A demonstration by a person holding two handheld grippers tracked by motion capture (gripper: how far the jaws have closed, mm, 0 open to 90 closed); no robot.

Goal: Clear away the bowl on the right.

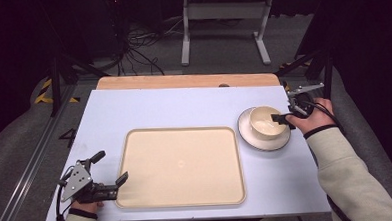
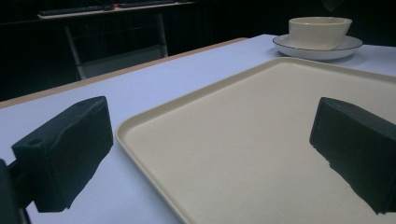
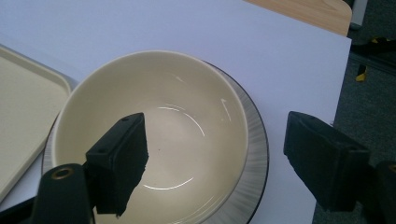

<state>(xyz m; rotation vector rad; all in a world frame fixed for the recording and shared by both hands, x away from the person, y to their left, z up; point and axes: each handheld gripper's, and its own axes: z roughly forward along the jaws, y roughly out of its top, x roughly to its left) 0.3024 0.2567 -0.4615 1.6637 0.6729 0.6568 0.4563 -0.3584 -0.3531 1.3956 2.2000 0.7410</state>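
**Bowl on plate, tray at centre: holdings of the worktop**

Landmark: tray (image 1: 180, 166), cream, rectangular, rounded corners, lying flat at the middle of the pale worktop (image 1: 183, 103).

Item 1. Bowl (image 1: 266, 121), cream, upright, standing in a plate (image 1: 250, 138) just beyond the tray's right edge. The high view gives the pair as a small round stack beside the tray. The right gripper view looks down into the bowl (image 3: 154, 135): glossy inside, nothing in it, with the plate's (image 3: 254, 154) ribbed grey border and dark rim showing around it. The left gripper view gives the side profile instead, bowl (image 2: 320, 31) sitting within the plate (image 2: 317, 49), past the tray's (image 2: 261, 140) far corner.

Item 2. Right gripper (image 1: 283, 118), held in a hand (image 1: 317, 114) to the right of the tray, at the bowl. Fingers wide apart and holding nothing. In the right gripper view one finger (image 3: 119, 161) hangs over the bowl's interior and the other stands outside the plate's rim; whether either touches the bowl cannot be told.

Item 3. Left gripper (image 1: 110, 168), at the tray's near left corner. Fingers wide apart, holding nothing. The left gripper view places one finger (image 2: 65, 156) over bare worktop outside the tray's raised edge, the other over the tray's surface.
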